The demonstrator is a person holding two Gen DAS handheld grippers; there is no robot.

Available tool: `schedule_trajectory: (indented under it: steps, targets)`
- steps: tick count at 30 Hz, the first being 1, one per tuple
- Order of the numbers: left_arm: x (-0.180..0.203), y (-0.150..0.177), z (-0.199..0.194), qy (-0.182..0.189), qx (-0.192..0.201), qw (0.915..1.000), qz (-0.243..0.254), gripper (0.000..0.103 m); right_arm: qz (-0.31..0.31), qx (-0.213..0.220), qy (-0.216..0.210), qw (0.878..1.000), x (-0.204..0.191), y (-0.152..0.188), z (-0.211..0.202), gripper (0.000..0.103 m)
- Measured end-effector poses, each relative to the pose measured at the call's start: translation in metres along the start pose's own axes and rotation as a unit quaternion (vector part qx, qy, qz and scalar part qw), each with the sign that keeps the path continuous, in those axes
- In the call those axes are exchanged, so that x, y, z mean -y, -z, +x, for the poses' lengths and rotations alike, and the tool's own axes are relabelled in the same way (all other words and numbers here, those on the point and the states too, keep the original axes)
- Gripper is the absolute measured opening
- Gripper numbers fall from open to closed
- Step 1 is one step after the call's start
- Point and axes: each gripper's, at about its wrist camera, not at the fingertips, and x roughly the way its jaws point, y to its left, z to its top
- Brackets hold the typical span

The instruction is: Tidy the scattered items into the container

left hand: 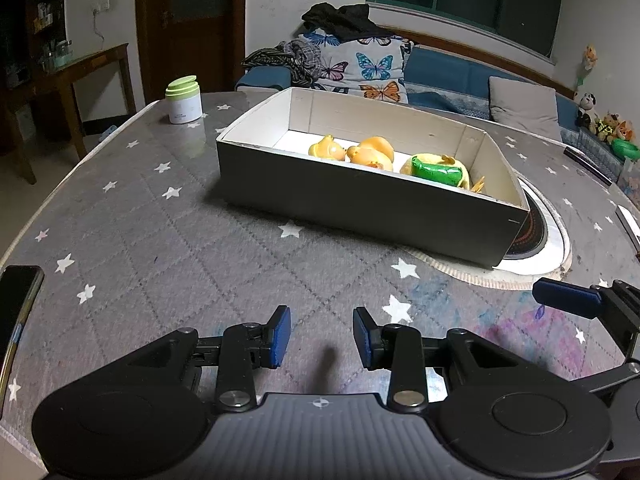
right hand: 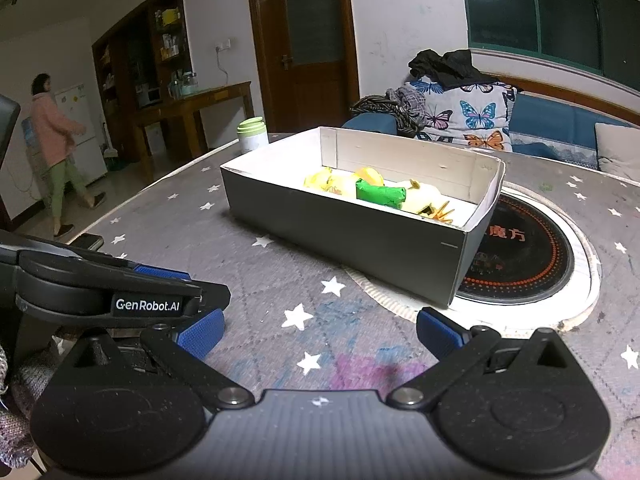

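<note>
grey quilted cloth [left hand: 168,240] dotted with white stars is spread over the table, with a blue sofa [left hand: 448,68] and a butterfly-print cushion [left hand: 372,68] seen behind it. at the far left edge of the left wrist view a dark phone [left hand: 16,312] is laid on the cloth, and further back a white jar with a green lid [left hand: 184,100] is stood near the table's far edge. nearer the middle, the open box [left hand: 360,204] is set on the cloth, dark outside and white inside, its right end resting over a round black hob plate [right hand: 520,256] set into the table. inside the box the yellow toys [left hand: 360,152] are gathered, and a green-wrapped piece [left hand: 438,172] is laid among them toward the right end. no loose items are seen on the cloth around the box.

low in front, the left gripper [left hand: 322,336] is held just above the cloth, its blue pads apart with nothing between them. to its right, the right gripper [right hand: 318,334] is held beside it, its fingers spread wide and likewise empty. both are kept well short of the box.
</note>
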Motion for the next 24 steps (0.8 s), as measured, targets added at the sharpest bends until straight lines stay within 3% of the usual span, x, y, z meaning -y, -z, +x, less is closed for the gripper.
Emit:
schedule_trajectory:
  steps: [24]
  targets:
    - [-0.001,0.026,-0.021,-0.023,0.019,0.9995,0.006,0.036,-0.011,-0.006,0.003,1.0,-0.013,0.018,-0.015,0.103]
